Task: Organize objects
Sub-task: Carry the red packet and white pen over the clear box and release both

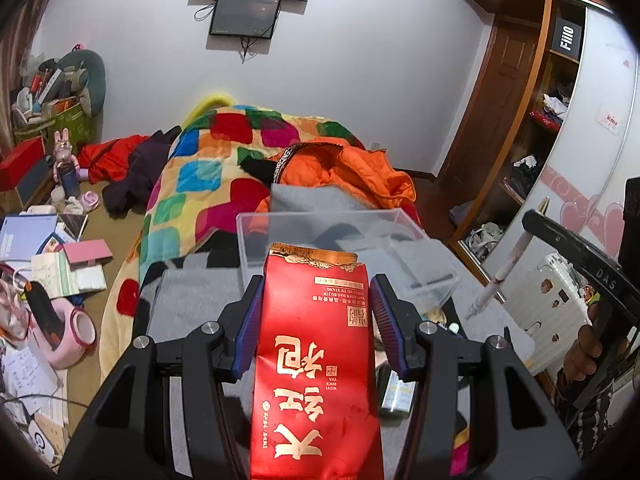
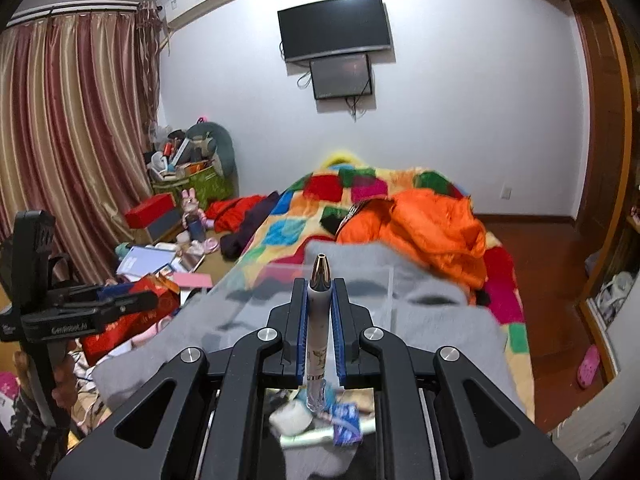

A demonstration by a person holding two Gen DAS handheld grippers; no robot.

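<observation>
While your left claw (image 1: 316, 312) points out over the bed, it is clenched on a red tea packet (image 1: 316, 356); the blue pads press the packet's two long edges, and its torn gold top reaches toward a clear plastic box (image 1: 256, 236) that sits just ahead on a grey cloth (image 1: 188, 292). Left of the bed, the floor (image 1: 120, 204) is littered with books, a pink toy rabbit (image 1: 64, 152) and a red box (image 1: 22, 162). Behind the clear box lie a patchwork blanket (image 1: 208, 148) and an orange jacket (image 1: 356, 168). Further right in the left wrist view, your right claw (image 1: 532, 220) comes in from the edge, grasping a white pen (image 1: 502, 272) that slants down toward the grey cloth without touching it.

From the right wrist view, your left claw (image 2: 152, 300) shows at the left edge with the red packet (image 2: 120, 328) in it. At centre, your right claw (image 2: 320, 280) is clamped tight on the white pen (image 2: 318, 328), whose shiny metal tip sticks out past the fingertips. Below the pen sit small blurred items. At the far right stands a wooden wardrobe (image 1: 516, 76).
</observation>
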